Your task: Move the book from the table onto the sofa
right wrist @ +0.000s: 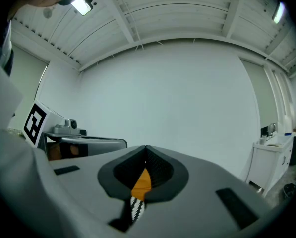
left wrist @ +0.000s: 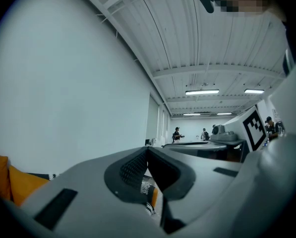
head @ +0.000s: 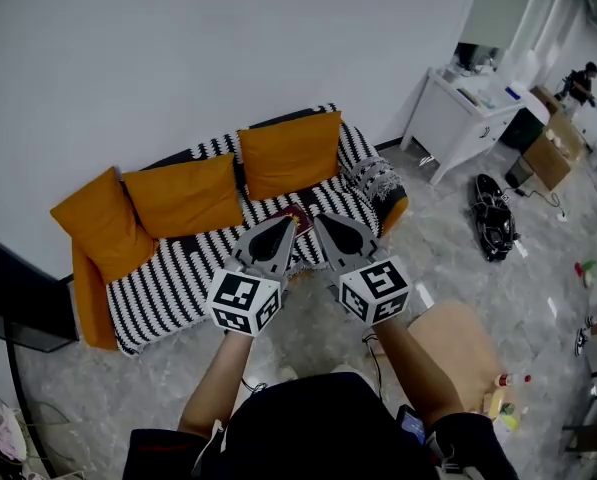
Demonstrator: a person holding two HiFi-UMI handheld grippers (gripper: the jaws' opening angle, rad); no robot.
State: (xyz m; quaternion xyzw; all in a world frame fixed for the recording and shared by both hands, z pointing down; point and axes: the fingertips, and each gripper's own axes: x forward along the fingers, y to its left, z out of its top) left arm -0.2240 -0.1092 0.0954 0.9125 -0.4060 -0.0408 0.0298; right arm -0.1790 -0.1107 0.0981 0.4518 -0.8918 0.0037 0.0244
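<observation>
**A:** While both grippers point level toward the sofa [head: 168,278], where is the book?

**B:** The book [head: 298,212], dark red, lies flat on the sofa's striped seat. It is in front of the orange cushion [head: 290,151] at the end with the patterned throw [head: 376,178]. In the head view it shows between the two gripper tips. I cannot tell from above whether either tip touches it.

**A:** Does either gripper have hold of it?

**B:** No. The left gripper [left wrist: 148,148] has its fingers [left wrist: 130,170] closed tip to tip, with nothing between them. Only a sliver of the sofa's stripes and orange shows through the hollow behind the tips. The right gripper [right wrist: 146,147] is the same, its fingers [right wrist: 160,170] meeting at the tips and empty. Orange cushion and striped cover show through the opening behind them.

**A:** What else stands around the sofa?

**B:** Two more orange cushions [head: 183,193] lean on the sofa's backrest toward its other end. A white bench [head: 458,118] stands against the wall beyond the throw end. A black bag [head: 493,218] lies on the floor near that end. In front of the sofa, beside the person's right arm, a small tan bench [head: 458,338] carries bottles [head: 508,380].
</observation>
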